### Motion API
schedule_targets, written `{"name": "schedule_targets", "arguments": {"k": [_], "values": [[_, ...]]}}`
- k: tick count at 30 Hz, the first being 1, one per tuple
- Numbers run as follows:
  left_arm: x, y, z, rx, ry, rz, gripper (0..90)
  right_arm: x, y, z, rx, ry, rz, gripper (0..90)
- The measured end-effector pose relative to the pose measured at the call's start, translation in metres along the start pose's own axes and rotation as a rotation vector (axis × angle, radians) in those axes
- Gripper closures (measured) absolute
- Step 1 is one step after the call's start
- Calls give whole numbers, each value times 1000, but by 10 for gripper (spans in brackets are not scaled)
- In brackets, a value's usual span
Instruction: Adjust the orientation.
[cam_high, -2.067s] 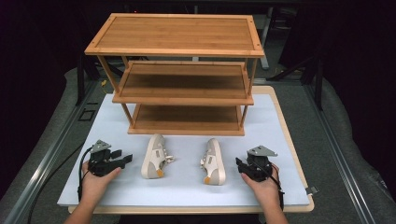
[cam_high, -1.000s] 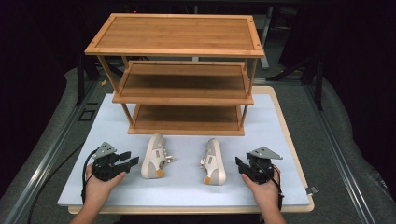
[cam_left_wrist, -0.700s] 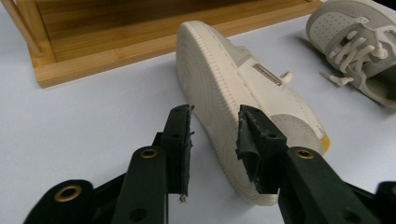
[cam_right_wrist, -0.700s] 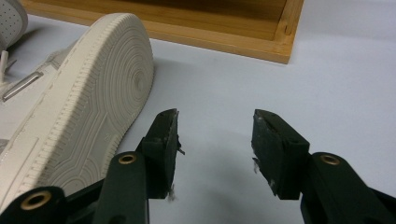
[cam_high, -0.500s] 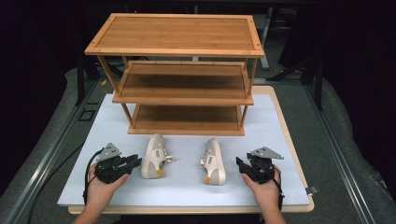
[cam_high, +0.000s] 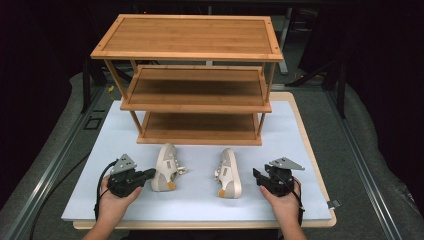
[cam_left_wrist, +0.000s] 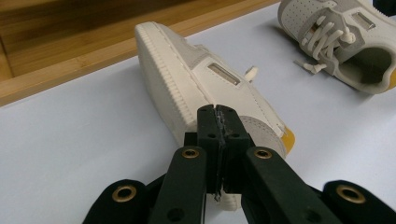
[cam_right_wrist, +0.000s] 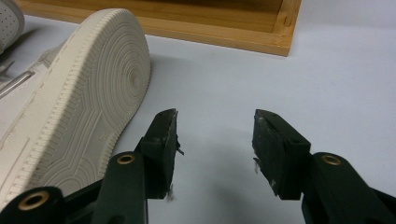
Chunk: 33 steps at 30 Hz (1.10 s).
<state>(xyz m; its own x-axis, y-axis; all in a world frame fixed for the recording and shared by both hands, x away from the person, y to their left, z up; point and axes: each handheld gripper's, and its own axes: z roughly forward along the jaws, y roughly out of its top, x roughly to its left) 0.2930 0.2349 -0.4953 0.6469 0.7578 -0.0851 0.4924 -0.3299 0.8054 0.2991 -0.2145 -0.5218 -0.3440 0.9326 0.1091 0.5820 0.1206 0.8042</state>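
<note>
Two pale beige sneakers lie on their sides on the white mat (cam_high: 300, 140), a left shoe (cam_high: 165, 167) and a right shoe (cam_high: 229, 172). My left gripper (cam_high: 152, 173) points at the left shoe's heel. In the left gripper view this gripper (cam_left_wrist: 217, 116) has just been closing and now stands shut, pad against pad, over the heel of the left shoe (cam_left_wrist: 187, 79); I see nothing between the pads. My right gripper (cam_high: 256, 175) rests to the right of the right shoe. It is open (cam_right_wrist: 215, 126), with bare mat between its jaws and the ribbed sole (cam_right_wrist: 84, 102) at its left.
A three-tier wooden rack (cam_high: 200, 105) stands at the back of the mat, all its shelves bare. The rack's bottom frame (cam_right_wrist: 233, 32) lies just beyond the shoes. The second shoe (cam_left_wrist: 345, 42) shows at the top right of the left gripper view.
The left gripper has edged right up to the left shoe's heel and its jaws have shut. The right gripper and both shoes have stayed where they were.
</note>
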Motion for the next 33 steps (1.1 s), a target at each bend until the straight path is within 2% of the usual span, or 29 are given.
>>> {"name": "schedule_targets", "arguments": {"k": [8,33], "values": [[-1,-1,1,7,11,11,882,-1,-1,1,7,6,10,496],[9,-6,-6,9,46,-12,867,-5,-1,-1,5,12,43,504]]}}
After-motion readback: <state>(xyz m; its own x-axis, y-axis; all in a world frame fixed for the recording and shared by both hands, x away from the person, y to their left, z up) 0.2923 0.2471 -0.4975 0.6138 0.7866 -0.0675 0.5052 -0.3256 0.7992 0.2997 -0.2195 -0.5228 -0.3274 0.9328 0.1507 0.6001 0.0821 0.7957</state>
